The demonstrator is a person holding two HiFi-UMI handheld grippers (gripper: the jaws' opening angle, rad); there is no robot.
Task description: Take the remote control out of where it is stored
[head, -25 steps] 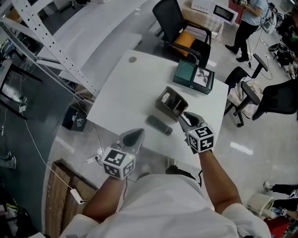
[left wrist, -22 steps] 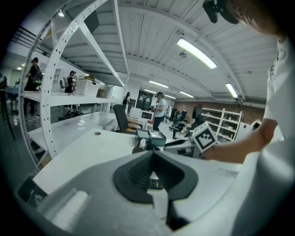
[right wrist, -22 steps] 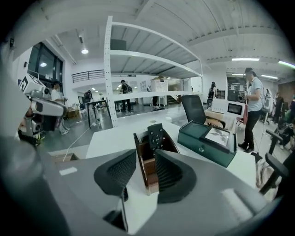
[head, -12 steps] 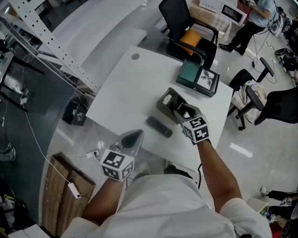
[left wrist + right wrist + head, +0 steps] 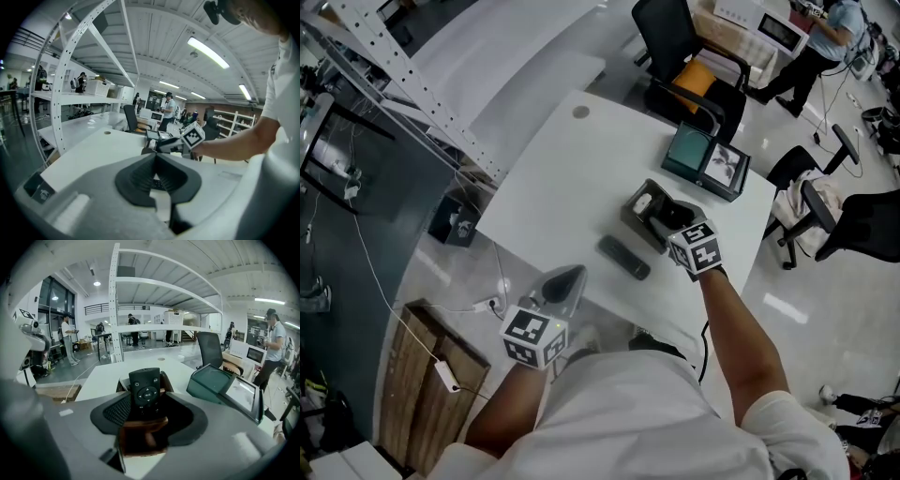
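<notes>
Plainly the next move turns on the right gripper (image 5: 151,412) and the remote (image 5: 144,387) straight ahead of it; the remote stands on end in the holder (image 5: 165,380), long axis near upright, button face toward that gripper's camera, top end well above the holder's rim; the jaws sit one on each side of its lower part, so its two long edges face the pads; the jaws have just been opening and now stand wide, with the remote between them but, as far as the right gripper view shows, not pinched; my reading is that closing would take it by the edges, and that it must then be lifted along its own length to clear the holder.

Seen from the head view, the right gripper (image 5: 668,217) is at the holder (image 5: 636,208), near the table's (image 5: 553,178) right side, forearm stretched forward and the gripper tilted nose-down into it; a second remote (image 5: 623,257) lies flat on the table just beside the holder, on the person's side.

Meanwhile the left gripper (image 5: 566,279) hangs at the table's near edge, well apart from the holder, so the right hand is much the nearer; in its own view the left gripper (image 5: 155,159) has its jaws pressed together with nothing in them, pointing across the table toward the right hand.
</notes>
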